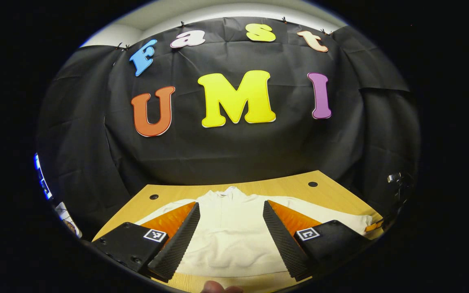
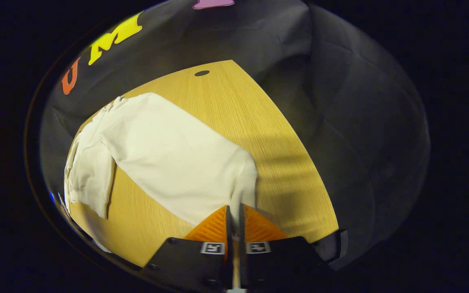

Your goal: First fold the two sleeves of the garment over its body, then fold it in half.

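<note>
So: white garment [image 1: 230, 232] lies flat on the wooden table [image 1: 299, 185], collar toward the far wall, hem toward the near edge, both sleeves out to the sides. The right gripper [image 2: 234, 215] has its fingers pressed together on the cuff end of one sleeve [image 2: 177, 158], cloth running down btwn them. That sleeve's long axis runs from the gripper up and away to the left in the right gripper view, to the shoulder and the body [image 2: 90, 171]. So the fold goes that way, cuff carried over twd the body; right hand is the one on it.

Left gripper [image 1: 230, 221] hangs over the garment's middle, fingers spread wide, holding nothing, chest and zip line showing btwn them. Probably step 1, no sleeve folded yet.
</note>
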Tool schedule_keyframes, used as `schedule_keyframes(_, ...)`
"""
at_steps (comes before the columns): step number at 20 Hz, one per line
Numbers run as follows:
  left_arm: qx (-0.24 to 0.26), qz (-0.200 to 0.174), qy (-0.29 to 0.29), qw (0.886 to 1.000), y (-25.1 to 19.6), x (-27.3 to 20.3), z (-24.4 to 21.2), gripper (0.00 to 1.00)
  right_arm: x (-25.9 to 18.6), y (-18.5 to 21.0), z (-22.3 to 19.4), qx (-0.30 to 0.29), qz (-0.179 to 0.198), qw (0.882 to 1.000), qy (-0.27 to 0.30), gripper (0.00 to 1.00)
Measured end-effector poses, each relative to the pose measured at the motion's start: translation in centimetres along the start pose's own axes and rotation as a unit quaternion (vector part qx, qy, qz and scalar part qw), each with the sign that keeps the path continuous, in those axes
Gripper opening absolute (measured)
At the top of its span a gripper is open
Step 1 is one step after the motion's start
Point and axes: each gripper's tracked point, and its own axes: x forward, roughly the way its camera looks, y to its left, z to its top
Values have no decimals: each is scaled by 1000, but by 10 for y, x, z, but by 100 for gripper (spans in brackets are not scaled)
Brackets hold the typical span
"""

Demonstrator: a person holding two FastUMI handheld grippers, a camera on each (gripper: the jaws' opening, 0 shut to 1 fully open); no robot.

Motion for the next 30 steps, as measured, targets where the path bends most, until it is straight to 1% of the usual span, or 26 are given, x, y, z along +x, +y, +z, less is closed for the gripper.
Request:
schedule_keyframes(1,-3,2,0,1000,4,-1,0,99,-6,1,5,13,-2,1000,1,3)
schedule_keyframes(2,-4,4,0,1000,7,-2,0,100,-9,-1,9,22,-4,1000,-4,1)
schedule_keyframes(5,-6,9,-3,1000,19,-3,0,99,-33,4,28,19,-6,999,-37,0)
schedule_keyframes(6,-9,9,-3,1000,21,-3,0,99,-43,11,37,19,-4,999,-48,3)
schedule_keyframes(9,-24,8,-1,1000,30,-3,-3,99,-71,32,69,20,10,997,-78,3)
schedule_keyframes(12,-29,14,-4,999,47,-3,-3,99,-95,69,105,13,29,993,-109,2)
schedule_keyframes(16,-43,25,-9,999,76,-2,-5,99,-123,122,159,-21,50,987,-153,2)
schedule_keyframes(20,-54,43,-14,998,114,-6,-8,100,-153,196,217,-81,73,974,-200,2)
schedule_keyframes(24,-72,65,-20,995,159,-13,-8,100,-173,297,259,-148,102,954,-240,2)
schedule_keyframes(27,-80,89,-25,992,197,-18,-12,100,-173,383,266,-213,121,936,-253,2)
schedule_keyframes(30,-77,118,-23,990,234,-29,-22,100,-151,475,245,-261,161,922,-236,3)
